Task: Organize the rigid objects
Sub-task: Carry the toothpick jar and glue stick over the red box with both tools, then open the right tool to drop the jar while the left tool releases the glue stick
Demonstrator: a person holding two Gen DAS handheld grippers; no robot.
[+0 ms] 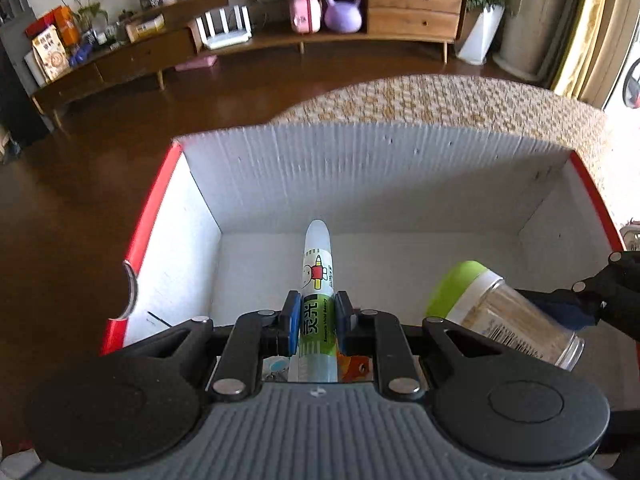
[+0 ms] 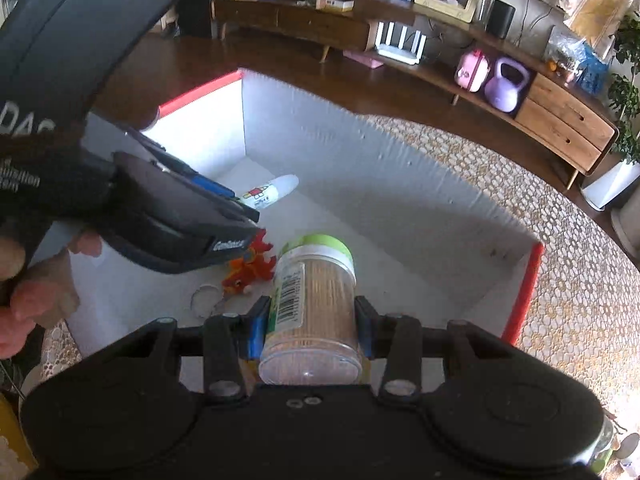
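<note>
Orange toy: right view only

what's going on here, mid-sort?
A person holds a gripper in each hand over a white box with red edges on a patterned tablecloth. The left gripper is shut on a green-labelled marker; the right gripper clamps a clear toothpick jar with a green lid. Both point down into the box, where an orange toy already lies. Neither item is released yet.
</note>
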